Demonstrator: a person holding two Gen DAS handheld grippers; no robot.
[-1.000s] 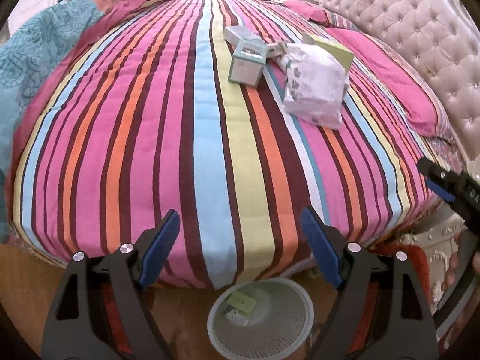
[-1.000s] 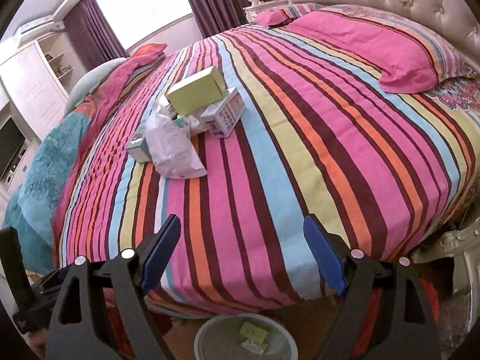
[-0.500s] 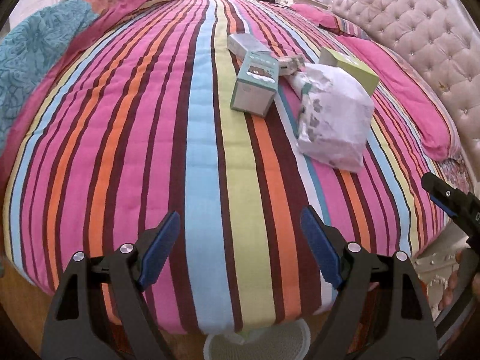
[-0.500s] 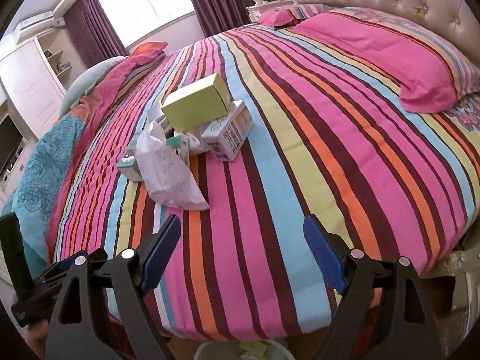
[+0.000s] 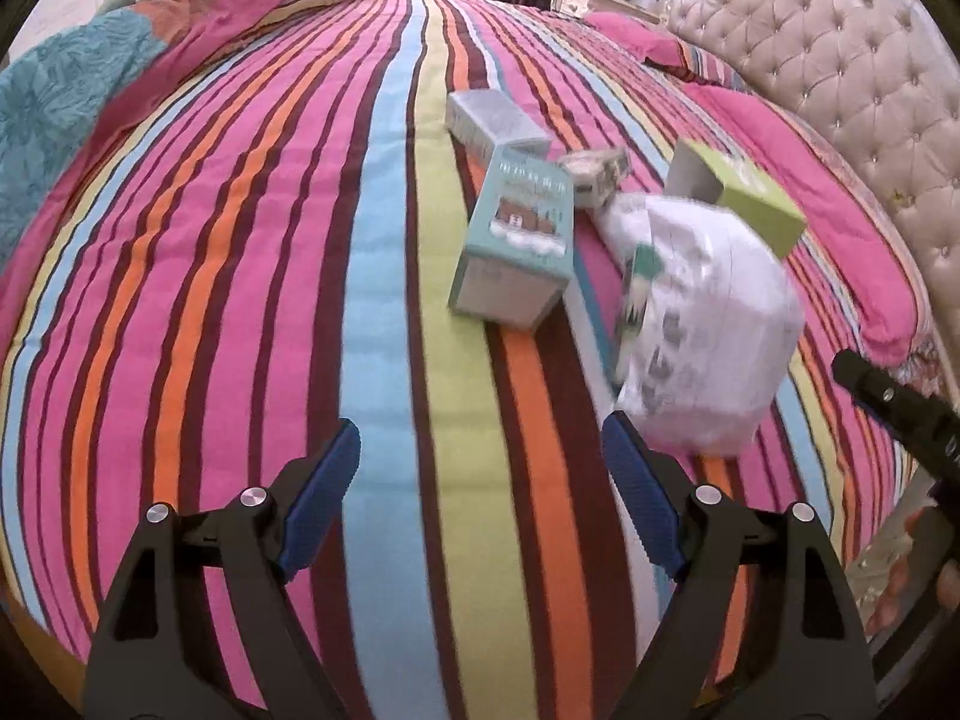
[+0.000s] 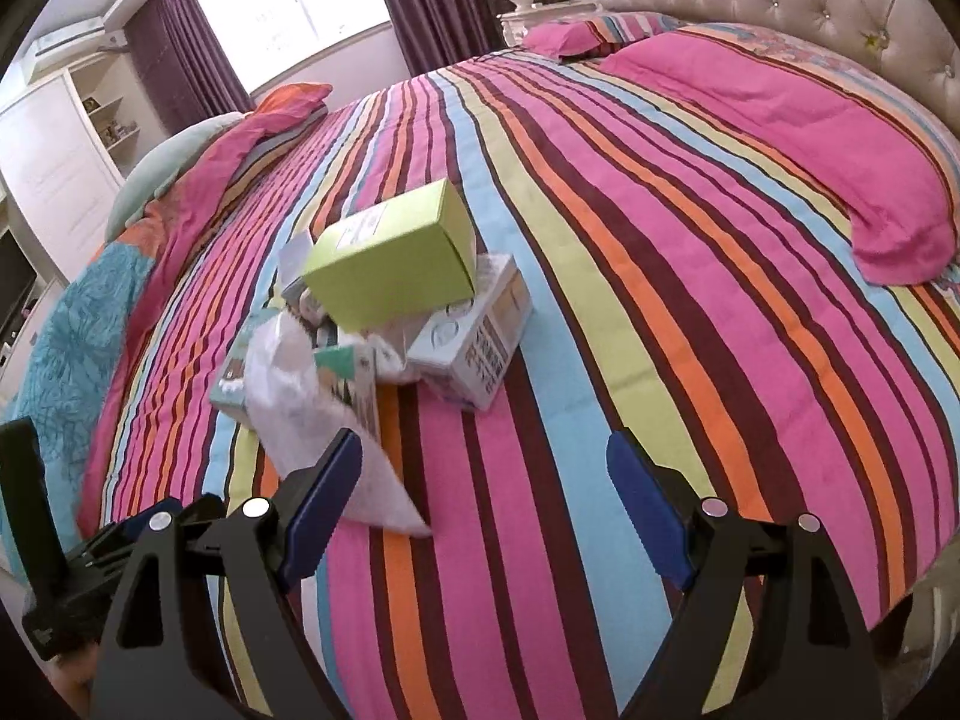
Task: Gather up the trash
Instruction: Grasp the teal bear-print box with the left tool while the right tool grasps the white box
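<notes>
On the striped bedspread, near the middle of the bed, lies a small heap of trash: a teal carton lying on its side, a grey-lidded box just behind it, a small crumpled pack beside that, a lime-green box toward the headboard side, and a white plastic bag slumped in front of the green box. In the right wrist view the lime-green box rests on top of the heap, leaning on a white printed carton, with the white plastic bag spilling toward the camera and the teal carton partly hidden behind it.

The left gripper hovers above the bedspread short of the heap, its blue-padded jaws standing wide apart with nothing between them; the bag's lower edge sits just beyond the right-hand pad. The right gripper likewise hangs over the bedspread with jaws spread wide and empty, though the bag's tail passes behind its left-hand pad; whether they touch cannot be told.

A tufted headboard and a pink pillow border the bed, and a teal blanket is bunched at the far side
</notes>
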